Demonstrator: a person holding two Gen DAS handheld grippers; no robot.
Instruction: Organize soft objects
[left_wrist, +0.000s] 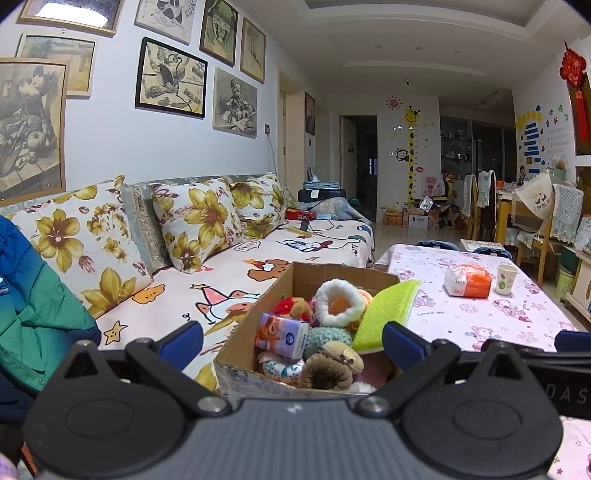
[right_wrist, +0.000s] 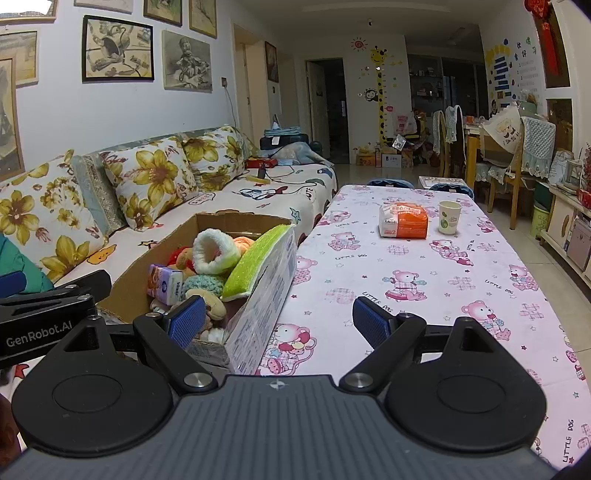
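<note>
A cardboard box (left_wrist: 236, 325) (right_wrist: 258, 295) sits at the near left corner of the table, full of soft things: a white fluffy ring (left_wrist: 338, 302) (right_wrist: 214, 251), a green sponge (left_wrist: 388, 314) (right_wrist: 255, 258), a tissue pack (left_wrist: 282, 334) (right_wrist: 164, 284), a teal knit piece (left_wrist: 327, 338) and brown plush toys (left_wrist: 332, 365). My left gripper (left_wrist: 291, 345) hovers open just before the box, nothing between its fingers. My right gripper (right_wrist: 279, 321) is open too, its left pad (right_wrist: 186, 321) at the box's near end, its right pad over the tablecloth.
The table carries a pink bear-print cloth (right_wrist: 424, 280), an orange-and-white tissue packet (right_wrist: 404, 221) and a paper cup (right_wrist: 450, 217). A sofa with floral cushions (left_wrist: 199, 221) runs along the left. A green-blue jacket (left_wrist: 33, 317) lies near left. Dining chairs (right_wrist: 517, 155) stand at the back right.
</note>
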